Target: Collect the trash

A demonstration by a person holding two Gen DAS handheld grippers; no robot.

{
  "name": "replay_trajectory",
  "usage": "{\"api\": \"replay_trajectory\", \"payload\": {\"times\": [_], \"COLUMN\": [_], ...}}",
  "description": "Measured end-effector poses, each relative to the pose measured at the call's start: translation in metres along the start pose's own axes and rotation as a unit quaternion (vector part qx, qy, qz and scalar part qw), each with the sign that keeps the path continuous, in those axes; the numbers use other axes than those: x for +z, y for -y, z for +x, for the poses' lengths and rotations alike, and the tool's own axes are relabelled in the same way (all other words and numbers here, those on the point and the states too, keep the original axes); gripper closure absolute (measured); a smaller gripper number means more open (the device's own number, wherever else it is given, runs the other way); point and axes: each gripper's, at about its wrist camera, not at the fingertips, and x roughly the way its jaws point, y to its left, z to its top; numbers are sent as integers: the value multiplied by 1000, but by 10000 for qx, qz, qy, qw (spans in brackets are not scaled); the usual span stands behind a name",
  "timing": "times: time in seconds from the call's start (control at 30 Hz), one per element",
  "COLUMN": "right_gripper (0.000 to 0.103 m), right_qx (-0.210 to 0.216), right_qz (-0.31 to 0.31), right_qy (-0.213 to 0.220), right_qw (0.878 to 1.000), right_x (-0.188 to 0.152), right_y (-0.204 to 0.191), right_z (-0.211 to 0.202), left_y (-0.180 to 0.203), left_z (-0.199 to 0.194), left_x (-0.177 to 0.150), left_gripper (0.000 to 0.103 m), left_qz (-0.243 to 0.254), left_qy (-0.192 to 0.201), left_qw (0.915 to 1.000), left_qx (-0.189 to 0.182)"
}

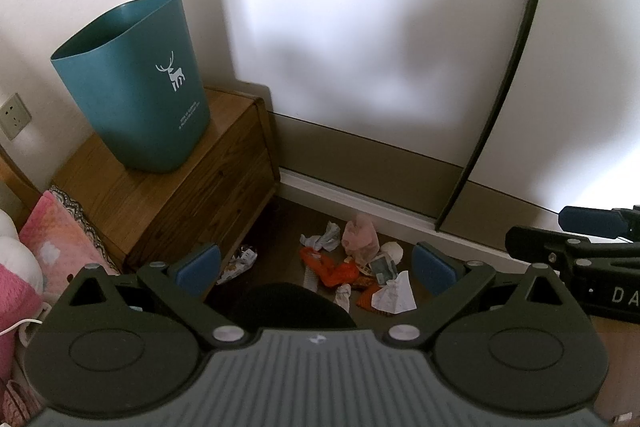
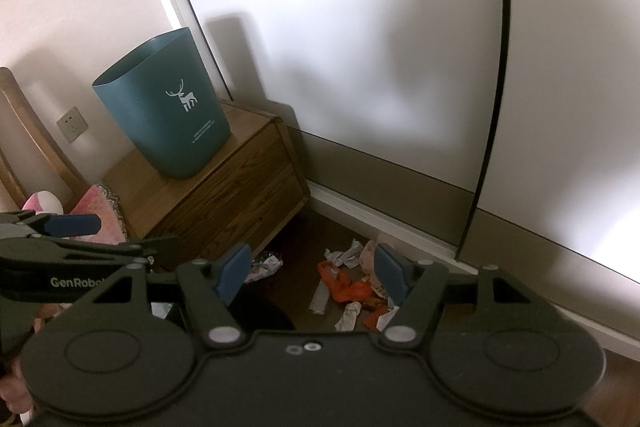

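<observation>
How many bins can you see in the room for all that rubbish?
1. A single teal bin with a white deer on it stands upright on the wooden bedside cabinet, left of the rubbish pile on the floor. Others could be out of view.

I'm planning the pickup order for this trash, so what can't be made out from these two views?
- Inside of the teal bin: both views, hidden by its own wall.
- Small print under the deer: both views, too small.
- Pile edge beside the orange wrapper: right wrist view, behind the right hand-held gripper finger.
- Floor nearest: both views, hidden by gripper bodies.
</observation>
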Motion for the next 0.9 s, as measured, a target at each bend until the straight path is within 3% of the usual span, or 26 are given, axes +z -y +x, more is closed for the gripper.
{"api": "replay_trajectory", "payload": {"times": [0.7,0.9], "right_gripper": [35,35], "right_qx": [-36,-116], "right_qz": [-178,-264], "right_qy": [42,-15], "right_qw": [9998,9996], "right_x": [2,8], "right_y": [-11,-11], "right_z": [-4,10], "left_y": [-7,-16], "left_z": [-4,11], "left_x": [-4,-1], "left_gripper": [1,1], "left_qz": [-73,-223], "left_qy": [94,138], "left_qw": [9998,9993], "left_qx": [-150,-276]}}
